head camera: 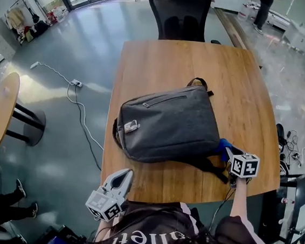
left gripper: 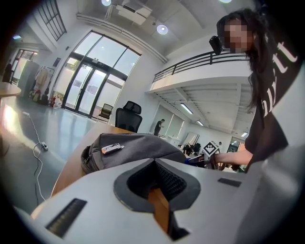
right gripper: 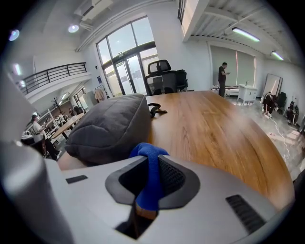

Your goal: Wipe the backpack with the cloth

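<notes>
The right gripper (right gripper: 150,161) was closed on the blue cloth (right gripper: 151,188), just beside the grey backpack (head camera: 168,123) lying flat on the table (head camera: 164,60). The left gripper (head camera: 126,174) (closed, empty) was apart from it. With nothing steadying it, the backpack could slide when wiped, I think.

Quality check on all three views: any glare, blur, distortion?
Head view: mild barrel bend along the table edges, and window glare on the floor at left. Left gripper view: heavy fisheye with dark corners; the ceiling lamps are blown out, but the backpack is sharp. Right gripper view: same fisheye; the table's far right is smeared, the cloth is crisp.
</notes>
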The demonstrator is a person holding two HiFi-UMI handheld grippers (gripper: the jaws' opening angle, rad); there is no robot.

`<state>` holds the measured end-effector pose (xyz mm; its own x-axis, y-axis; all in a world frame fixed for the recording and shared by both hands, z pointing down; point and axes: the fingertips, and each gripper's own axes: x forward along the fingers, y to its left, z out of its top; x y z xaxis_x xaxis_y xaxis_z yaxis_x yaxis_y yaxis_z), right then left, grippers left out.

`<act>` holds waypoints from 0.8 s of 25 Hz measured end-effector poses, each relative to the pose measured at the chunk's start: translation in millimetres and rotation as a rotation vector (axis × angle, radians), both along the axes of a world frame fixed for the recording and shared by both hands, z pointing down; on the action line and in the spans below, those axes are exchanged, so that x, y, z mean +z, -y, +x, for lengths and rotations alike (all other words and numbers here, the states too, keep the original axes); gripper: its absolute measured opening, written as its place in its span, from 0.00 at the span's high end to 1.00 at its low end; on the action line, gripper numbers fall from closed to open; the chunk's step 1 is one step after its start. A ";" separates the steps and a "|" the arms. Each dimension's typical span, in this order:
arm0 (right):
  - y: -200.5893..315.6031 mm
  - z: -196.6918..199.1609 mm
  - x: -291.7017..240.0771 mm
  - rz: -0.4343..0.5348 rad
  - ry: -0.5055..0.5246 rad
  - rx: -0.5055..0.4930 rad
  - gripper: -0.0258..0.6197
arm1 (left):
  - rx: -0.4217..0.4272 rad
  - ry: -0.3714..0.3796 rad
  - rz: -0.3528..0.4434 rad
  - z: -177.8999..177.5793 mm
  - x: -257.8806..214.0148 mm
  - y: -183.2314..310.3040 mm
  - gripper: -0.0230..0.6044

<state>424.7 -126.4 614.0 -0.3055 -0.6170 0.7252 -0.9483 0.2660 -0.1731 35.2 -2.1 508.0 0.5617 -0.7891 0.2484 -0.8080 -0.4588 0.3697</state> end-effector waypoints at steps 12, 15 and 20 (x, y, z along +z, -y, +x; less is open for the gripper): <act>84.2 -17.7 -21.9 0.006 -0.106 -0.051 0.86 | 0.096 -0.024 -0.053 -36.7 9.7 23.0 0.97; 105.8 -24.1 -25.2 0.007 -0.105 -0.056 0.86 | 0.099 -0.026 -0.060 -49.4 11.2 28.7 0.97; 141.5 -32.3 -30.1 0.005 -0.138 -0.064 0.86 | 0.108 -0.022 -0.073 -64.9 14.4 38.0 0.97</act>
<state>392.4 -267.9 583.9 -0.2416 -0.6035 0.7598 -0.9442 0.3269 -0.0406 -29.7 -40.1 522.4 0.6482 -0.7043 0.2896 -0.7468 -0.5137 0.4223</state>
